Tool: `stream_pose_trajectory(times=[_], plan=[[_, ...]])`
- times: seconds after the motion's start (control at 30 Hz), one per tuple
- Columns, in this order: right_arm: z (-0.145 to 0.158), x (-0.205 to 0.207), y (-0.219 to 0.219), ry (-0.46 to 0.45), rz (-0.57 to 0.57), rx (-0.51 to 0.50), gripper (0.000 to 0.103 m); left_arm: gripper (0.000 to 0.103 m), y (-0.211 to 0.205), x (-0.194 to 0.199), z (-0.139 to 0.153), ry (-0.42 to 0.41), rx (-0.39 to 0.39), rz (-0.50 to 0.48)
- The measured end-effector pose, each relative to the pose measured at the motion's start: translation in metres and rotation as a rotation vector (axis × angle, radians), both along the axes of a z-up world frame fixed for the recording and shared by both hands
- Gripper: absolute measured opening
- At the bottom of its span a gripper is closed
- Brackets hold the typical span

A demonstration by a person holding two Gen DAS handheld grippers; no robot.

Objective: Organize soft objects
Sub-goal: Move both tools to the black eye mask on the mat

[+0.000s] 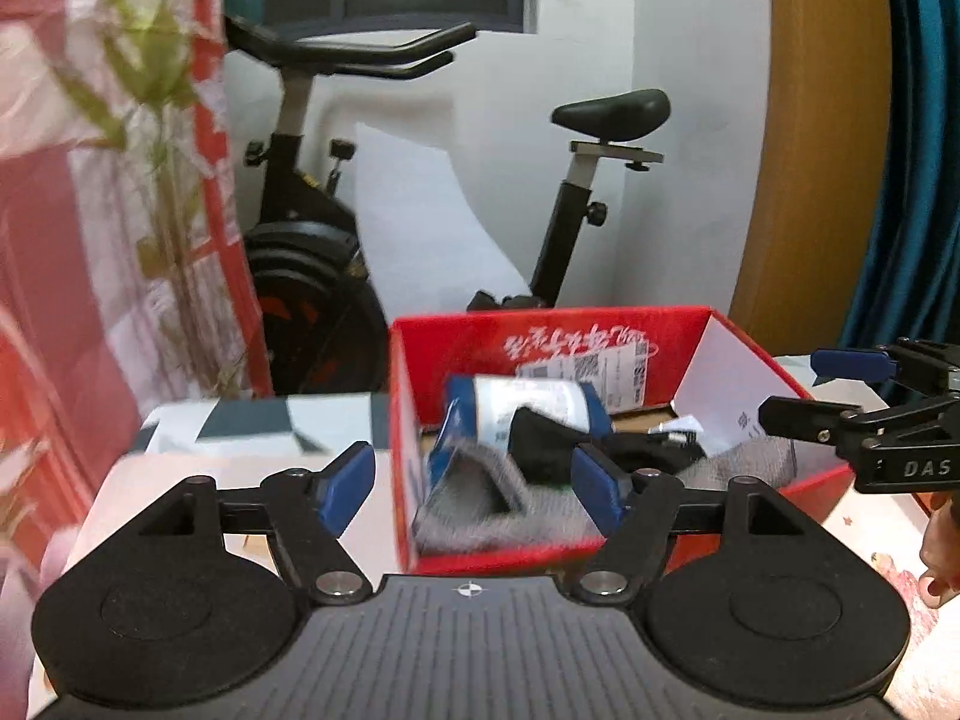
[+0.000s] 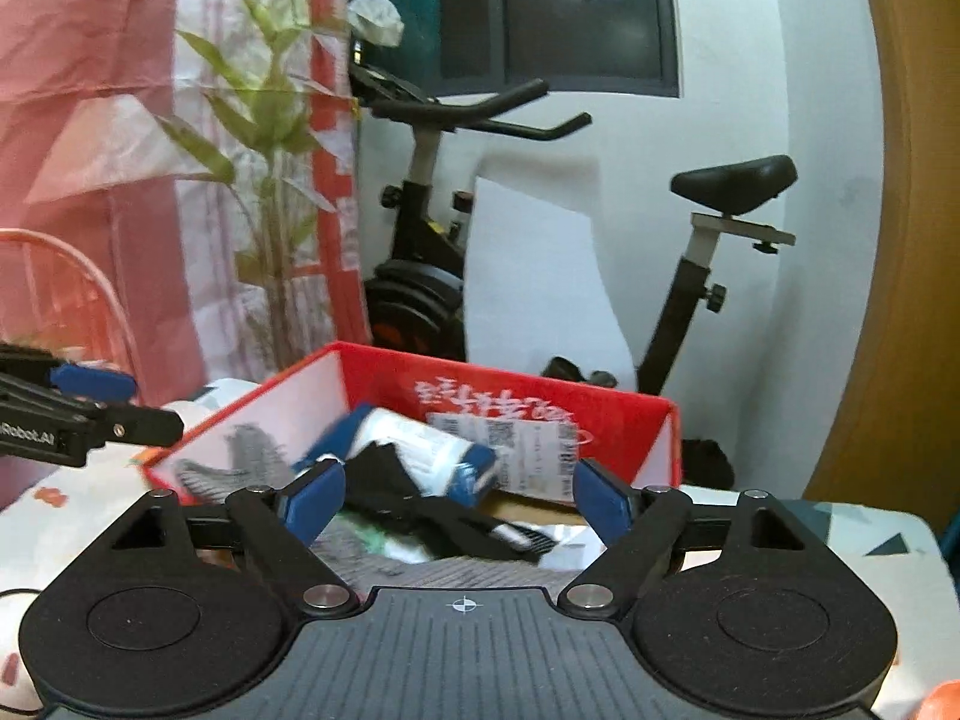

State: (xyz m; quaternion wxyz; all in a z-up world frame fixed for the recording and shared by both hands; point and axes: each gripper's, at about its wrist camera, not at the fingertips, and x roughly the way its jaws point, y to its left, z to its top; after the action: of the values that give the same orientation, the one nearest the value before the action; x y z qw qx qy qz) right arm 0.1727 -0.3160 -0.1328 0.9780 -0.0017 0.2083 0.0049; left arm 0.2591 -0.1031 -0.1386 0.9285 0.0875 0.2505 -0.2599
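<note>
Two grippers hung just short of the red box (image 1: pixel 540 324), both with their blue pads apart and nothing between them. The left gripper (image 1: pixel 474 489) faced the box's near left corner, its own pads (image 1: pixel 345 483) framing a grey sock (image 1: pixel 474 498) that lay against the near wall. The right gripper (image 2: pixel 459 507) looked in over the opposite near edge, with the left gripper showing at the left edge of its view.

Inside the box the socks were heaped loosely: grey ones along the near wall, a black sock (image 2: pixel 396 480) draped across the middle, and a rolled white and blue sock (image 1: pixel 528 402) resting on top, toward the far wall. A paper tag (image 2: pixel 528 450) leaned against that far wall, near the white lettering.

These looked light, limp and easy to snag, so a pinch on a thick fold or the rolled middle would probably hold better than a loose toe or cuff, which could slip or drag a neighbour along.

The box sat on a patterned cloth (image 2: pixel 840 528). Beyond it stood an exercise bike (image 2: pixel 432 228), a leafy plant (image 2: pixel 264 120) and a pink curtain (image 2: pixel 78 120).
</note>
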Motion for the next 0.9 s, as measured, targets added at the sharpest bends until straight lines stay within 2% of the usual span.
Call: stream_pose_trajectory(times=[0.23, 0.37, 0.5, 0.63, 0.9], plan=[[-0.018, -0.025, 0.03, 0.041, 0.067, 0.046, 0.079, 0.075, 0.036, -0.026, -0.013, 0.095, -0.036, 0.036], [-0.035, -0.033, 0.044, 0.078, 0.095, 0.056, 0.077, 0.074, 0.062, -0.038, -0.027, 0.118, 0.016, 0.033], [-0.054, -0.037, 0.054, 0.133, 0.102, 0.068, 0.075, 0.073, 0.096, -0.037, -0.043, 0.135, 0.064, 0.112], [-0.076, -0.038, 0.059, 0.191, 0.093, 0.066, 0.075, 0.073, 0.12, -0.035, -0.059, 0.195, 0.039, 0.181], [-0.112, -0.039, 0.065, 0.305, 0.075, 0.083, 0.074, 0.074, 0.103, -0.035, -0.094, 0.3, -0.02, 0.162]])
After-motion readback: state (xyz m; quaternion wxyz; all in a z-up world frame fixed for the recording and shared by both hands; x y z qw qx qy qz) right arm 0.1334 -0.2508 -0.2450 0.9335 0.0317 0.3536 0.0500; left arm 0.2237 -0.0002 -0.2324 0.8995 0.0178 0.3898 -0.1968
